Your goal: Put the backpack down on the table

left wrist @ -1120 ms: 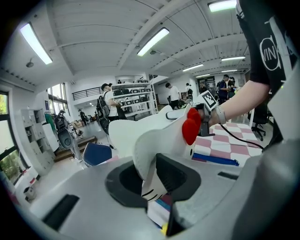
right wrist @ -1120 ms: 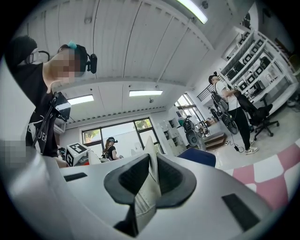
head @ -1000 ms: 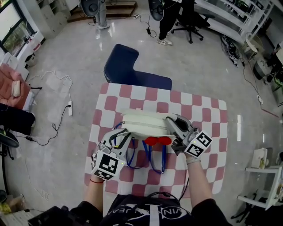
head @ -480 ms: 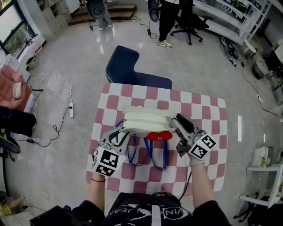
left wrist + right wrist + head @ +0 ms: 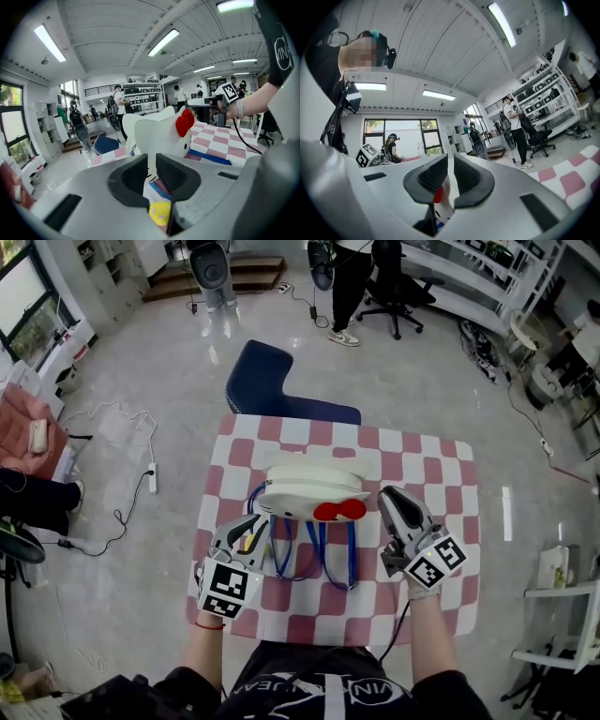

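Both forearms reach in from 6 o'clock in the head view. The left gripper [image 5: 253,523] points toward 1 o'clock and tilts down, its marker cube [image 5: 229,590] nearest the person. Its tip is at the backpack's 8 o'clock corner. The right gripper [image 5: 391,495] points toward 11 o'clock and lies level, just beside the backpack at 3 o'clock without touching it, its own marker cube [image 5: 437,562] behind it.

The white cat-faced backpack [image 5: 309,486] stands at the middle of the red-and-white checked worktop [image 5: 422,465]. Its red bow [image 5: 339,511] faces the person and its blue straps [image 5: 323,559] trail over the cloth toward 6 o'clock. A blue chair [image 5: 267,381] stands at the worktop's 12 o'clock edge.

In the left gripper view the jaws are nearly together. A thin white strip of the backpack's cheek shows in the slit, and a small yellow piece [image 5: 160,213] sits low in it; whether the pads press the fabric I cannot tell. In the right gripper view the jaws are closing with a narrow gap. White and red of the backpack show through it, but the pads pinch nothing.

The dark sleeve [image 5: 280,49] carries white letters, of which "VIN" can be read.
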Demonstrator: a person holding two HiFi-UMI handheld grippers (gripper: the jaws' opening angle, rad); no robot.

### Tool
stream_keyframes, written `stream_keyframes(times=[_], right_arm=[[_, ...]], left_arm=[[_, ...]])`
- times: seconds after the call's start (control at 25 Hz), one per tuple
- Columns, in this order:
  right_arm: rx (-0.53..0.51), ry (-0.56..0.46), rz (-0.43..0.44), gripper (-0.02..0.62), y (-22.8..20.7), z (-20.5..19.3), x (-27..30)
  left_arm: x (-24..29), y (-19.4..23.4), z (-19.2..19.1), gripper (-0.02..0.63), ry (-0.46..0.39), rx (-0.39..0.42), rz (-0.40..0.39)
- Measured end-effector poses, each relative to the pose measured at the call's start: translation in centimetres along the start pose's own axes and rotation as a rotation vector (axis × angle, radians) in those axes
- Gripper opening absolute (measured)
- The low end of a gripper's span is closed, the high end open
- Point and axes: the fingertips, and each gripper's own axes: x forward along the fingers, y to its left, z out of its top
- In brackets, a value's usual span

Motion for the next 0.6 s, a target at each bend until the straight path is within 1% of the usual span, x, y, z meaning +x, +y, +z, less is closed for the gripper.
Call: stream_keyframes(times=[0.04, 0.12, 0.32, 0.44, 0.6], right_arm=[[-0.011, -0.002, -0.006, 0.028, 0.4, 0.1, -0.4], [-0.017, -0.003, -0.006, 0.011, 1.5, 0.3, -1.0], [-0.011, 0.031, -0.003, 0.002, 4.6, -0.5, -2.5], [-0.006, 0.07, -0.003, 0.001, 6.5, -1.8, -3.3], [0.024, 0.095, 0.008, 0.0, 9.1, -3.5, -3.9]], left_arm=[[-0.3, -0.2, 0.0, 0.061, -0.007, 0.0, 0.002], [-0.9, -0.4, 0.0, 0.008, -0.014, -0.012, 0.012], [-2.2, -1.2, 0.0, 0.005, -0.05, -0.105, 0.004], [-2.7, -2.4, -0.2, 0.004, -0.068, -0.118, -0.013], [-3.1, -4.7, -0.4, 0.005, -0.083, -0.128, -0.064]])
